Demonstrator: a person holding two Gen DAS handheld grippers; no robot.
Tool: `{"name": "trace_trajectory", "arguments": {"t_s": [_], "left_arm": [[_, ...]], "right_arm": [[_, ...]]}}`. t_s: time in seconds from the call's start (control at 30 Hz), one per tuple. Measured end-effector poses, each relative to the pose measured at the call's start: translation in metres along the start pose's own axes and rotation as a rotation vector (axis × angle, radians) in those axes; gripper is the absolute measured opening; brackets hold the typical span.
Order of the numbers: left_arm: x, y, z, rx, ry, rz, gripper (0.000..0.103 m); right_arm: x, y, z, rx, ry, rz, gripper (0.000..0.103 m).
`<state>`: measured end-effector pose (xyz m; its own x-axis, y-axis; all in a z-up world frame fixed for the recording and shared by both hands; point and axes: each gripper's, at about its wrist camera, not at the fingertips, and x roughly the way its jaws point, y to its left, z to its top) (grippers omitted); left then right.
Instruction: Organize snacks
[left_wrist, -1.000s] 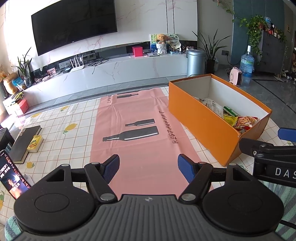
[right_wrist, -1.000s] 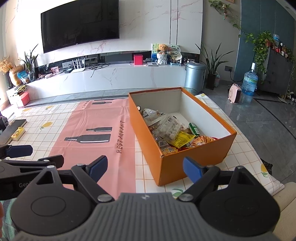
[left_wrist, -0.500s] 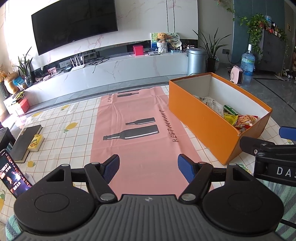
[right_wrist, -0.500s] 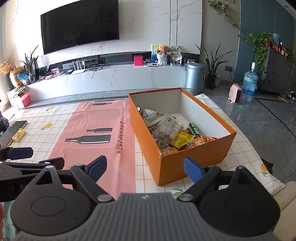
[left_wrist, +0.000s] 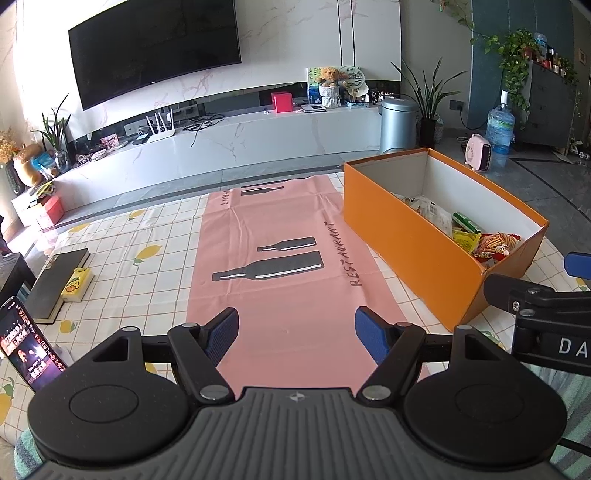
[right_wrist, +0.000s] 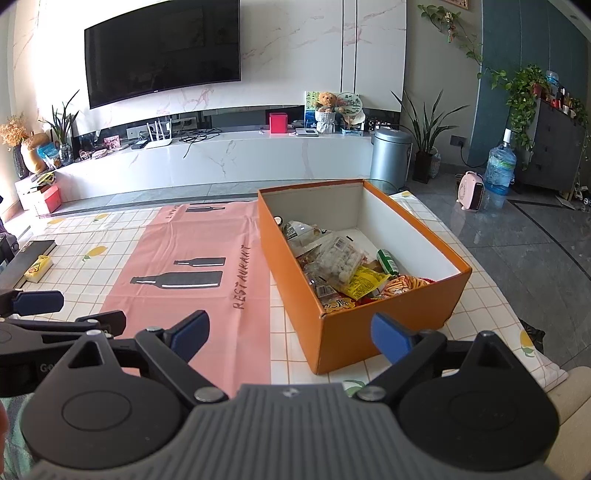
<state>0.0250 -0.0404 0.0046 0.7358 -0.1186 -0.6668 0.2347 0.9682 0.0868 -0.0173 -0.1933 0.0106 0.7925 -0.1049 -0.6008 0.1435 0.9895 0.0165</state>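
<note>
both grippers spread wide and empty over the table, snacks sitting in the orange box.

the left gripper (left_wrist: 295, 330) hovers above the pink restaurant mat (left_wrist: 288, 258), blue pads far apart, touching nothing; the right gripper (right_wrist: 290, 330) hangs the same way, wide and empty, near the orange box's near corner. the orange box (right_wrist: 291, 295) stands on the checked tablecloth (left_wrist: 122, 254) just right of the mat, lid off, holding a heap of snack packets (right_wrist: 343, 266) in clear, yellow, green and red wrappers toward its near end. a dark book (left_wrist: 55, 280) with a small yellow pack (left_wrist: 75, 284) beside it lies at the left, and a lit phone (left_wrist: 26, 343) stands at the near left edge.
</note>
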Motion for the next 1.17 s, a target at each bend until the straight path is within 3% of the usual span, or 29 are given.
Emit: {"name": "trace_trajectory", "arguments": {"t_s": [1.17], "left_arm": [[-0.0057,0.0008,0.0008,0.006,-0.012,0.026,0.085]], "right_arm": [[0.0027,0.0013,0.0,-0.011,0.005,0.007,0.093]]}}
